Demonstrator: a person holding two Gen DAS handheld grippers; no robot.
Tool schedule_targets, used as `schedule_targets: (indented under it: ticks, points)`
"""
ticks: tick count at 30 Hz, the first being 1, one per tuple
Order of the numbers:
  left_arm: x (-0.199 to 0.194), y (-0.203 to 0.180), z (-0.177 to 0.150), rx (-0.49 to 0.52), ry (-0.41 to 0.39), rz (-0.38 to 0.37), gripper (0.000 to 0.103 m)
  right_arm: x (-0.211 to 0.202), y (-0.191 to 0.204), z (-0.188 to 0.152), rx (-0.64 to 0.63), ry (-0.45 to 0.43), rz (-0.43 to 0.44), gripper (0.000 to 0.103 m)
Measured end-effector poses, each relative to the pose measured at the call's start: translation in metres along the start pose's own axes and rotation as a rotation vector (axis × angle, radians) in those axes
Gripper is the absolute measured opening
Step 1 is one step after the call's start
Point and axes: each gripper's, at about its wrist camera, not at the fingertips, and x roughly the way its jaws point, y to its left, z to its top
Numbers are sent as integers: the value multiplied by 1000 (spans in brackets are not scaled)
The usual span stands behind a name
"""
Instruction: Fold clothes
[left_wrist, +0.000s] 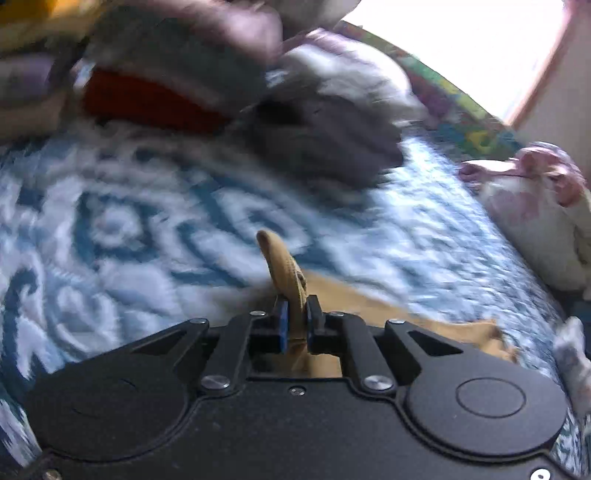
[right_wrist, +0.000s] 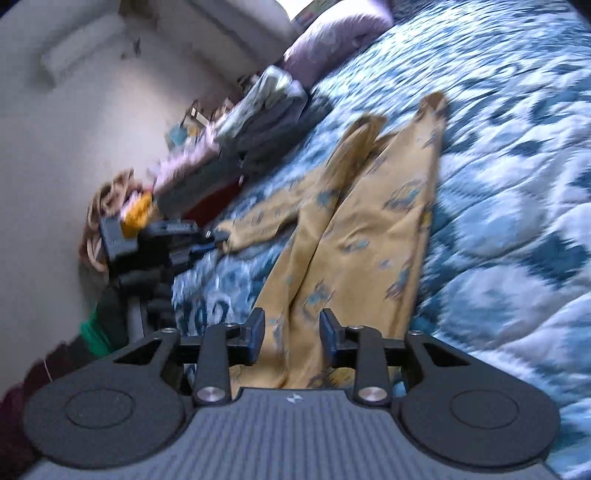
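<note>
A mustard-yellow garment (right_wrist: 373, 229) with small blue prints lies stretched across the blue-and-white patterned bedspread (right_wrist: 517, 184). My left gripper (left_wrist: 297, 325) is shut on a tan edge of this garment (left_wrist: 284, 269), which sticks up between the pads. In the right wrist view the left gripper (right_wrist: 207, 240) holds the garment's left corner. My right gripper (right_wrist: 291, 332) is open, with the garment's near end lying between its fingers.
A stack of folded clothes (left_wrist: 192, 74), grey, red and purple, sits on the bed ahead of my left gripper; it also shows in the right wrist view (right_wrist: 258, 122). A pink pillow (right_wrist: 332, 40) lies near the wall. A floral bundle (left_wrist: 539, 206) lies at the right.
</note>
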Motion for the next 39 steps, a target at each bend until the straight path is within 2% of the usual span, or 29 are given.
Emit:
schedule_targets:
  ticks: [3, 6, 11, 14, 16, 17, 18, 19, 21, 26, 30, 32, 36, 39]
  points:
    - [-24, -51, -5, 98, -37, -86, 6, -15, -20, 5, 114, -72, 20, 41]
    - [-49, -113, -14, 224, -73, -178, 6, -32, -44, 9, 250, -159, 38, 42]
    - [-69, -204, -50, 390, -74, -343, 6, -66, -81, 9, 452, -318, 84, 50]
    - [-67, -247, -84, 496, -10, -456, 7, -85, -100, 2, 553, -404, 109, 53]
    - [-63, -263, -110, 568, 104, -568, 25, -96, -115, -4, 629, -454, 133, 55]
    - [-64, -262, -120, 590, 126, -591, 30, -100, -122, -8, 666, -475, 144, 55]
    - [-66, -261, -131, 612, 148, -614, 30, -103, -128, -12, 696, -491, 157, 55]
    - [-67, -256, -137, 620, 163, -617, 30, -106, -133, -15, 721, -506, 169, 55]
    - [-65, -234, -137, 598, 172, -575, 30, -107, -132, -14, 689, -503, 139, 55]
    - [-55, -153, -114, 453, 172, -424, 30, -111, -122, -9, 588, -494, 47, 58]
    - [-46, -107, -97, 380, 151, -302, 30, -113, -115, -6, 554, -516, -3, 69]
    - [-44, -91, -89, 350, 138, -258, 30, -114, -111, -5, 537, -528, -29, 70]
    - [-28, -84, -68, 343, 133, -230, 30, -114, -104, -2, 496, -537, -88, 76]
    - [-11, -99, -55, 410, 141, -228, 30, -102, -97, 2, 425, -493, -174, 76]
